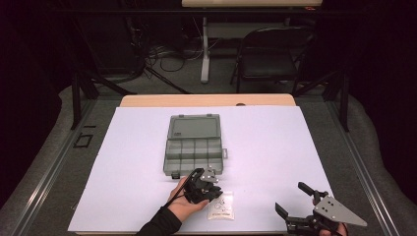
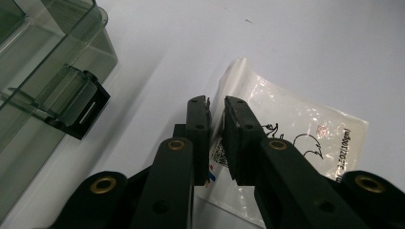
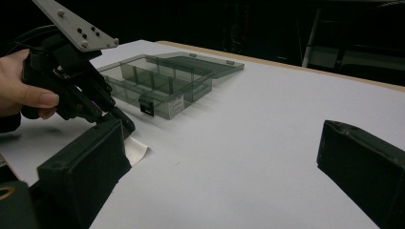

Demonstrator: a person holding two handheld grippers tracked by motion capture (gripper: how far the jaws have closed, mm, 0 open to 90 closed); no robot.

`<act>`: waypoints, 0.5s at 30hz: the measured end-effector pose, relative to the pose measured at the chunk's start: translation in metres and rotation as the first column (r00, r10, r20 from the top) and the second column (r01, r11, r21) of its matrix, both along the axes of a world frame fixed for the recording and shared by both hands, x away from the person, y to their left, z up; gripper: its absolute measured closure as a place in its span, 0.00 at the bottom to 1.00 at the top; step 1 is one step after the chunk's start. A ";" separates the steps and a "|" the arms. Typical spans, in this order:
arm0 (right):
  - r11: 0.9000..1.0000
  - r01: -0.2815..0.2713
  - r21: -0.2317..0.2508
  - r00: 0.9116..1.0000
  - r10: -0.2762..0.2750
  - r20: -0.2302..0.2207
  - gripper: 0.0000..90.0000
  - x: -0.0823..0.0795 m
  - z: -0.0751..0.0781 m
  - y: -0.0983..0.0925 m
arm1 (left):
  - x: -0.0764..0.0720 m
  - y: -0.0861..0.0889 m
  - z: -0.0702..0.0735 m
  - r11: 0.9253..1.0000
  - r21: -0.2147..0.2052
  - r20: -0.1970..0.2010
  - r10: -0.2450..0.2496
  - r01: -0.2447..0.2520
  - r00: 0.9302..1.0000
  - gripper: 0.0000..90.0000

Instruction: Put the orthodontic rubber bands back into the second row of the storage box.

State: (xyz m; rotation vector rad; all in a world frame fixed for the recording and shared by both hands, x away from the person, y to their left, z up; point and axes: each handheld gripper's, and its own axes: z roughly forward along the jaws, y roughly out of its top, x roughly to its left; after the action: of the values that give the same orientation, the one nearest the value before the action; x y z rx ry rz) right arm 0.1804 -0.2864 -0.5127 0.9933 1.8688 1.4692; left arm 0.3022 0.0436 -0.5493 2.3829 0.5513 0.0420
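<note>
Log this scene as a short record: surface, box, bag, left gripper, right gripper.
surface: white sheet on a table
box: clear compartment box, lid open, no contents seen in its compartments
bag: small clear printed bag, flat on the sheet near the box
left gripper: left gripper down at the bag's edge, fingers nearly together, the edge between them; a firm pinch cannot be told
right gripper: right gripper open, holding nothing, off to the right of the bag

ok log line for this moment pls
left gripper: fingers nearly shut on edge of plastic bag | right gripper: open, holds nothing | organizer box: lid open | surface: white table
</note>
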 end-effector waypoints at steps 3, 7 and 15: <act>1.000 0.002 0.006 1.000 -0.002 0.007 0.02 0.000 0.000 0.001 | 0.000 0.000 0.000 1.000 0.004 0.004 -0.004 0.004 1.000 0.94; 1.000 0.002 0.004 1.000 -0.002 0.004 0.02 0.000 0.000 0.000 | 0.000 0.001 0.000 1.000 0.003 0.003 -0.006 0.006 1.000 0.97; 1.000 -0.001 0.000 1.000 0.001 0.001 0.02 0.000 0.000 0.000 | 0.000 0.001 0.000 1.000 0.001 0.004 -0.014 0.014 1.000 0.99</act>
State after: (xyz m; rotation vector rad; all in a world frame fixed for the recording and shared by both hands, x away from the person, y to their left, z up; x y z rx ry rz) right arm 0.1804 -0.2864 -0.5127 0.9920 1.8684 1.4703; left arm 0.3018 0.0443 -0.5492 2.3871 0.5334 0.0407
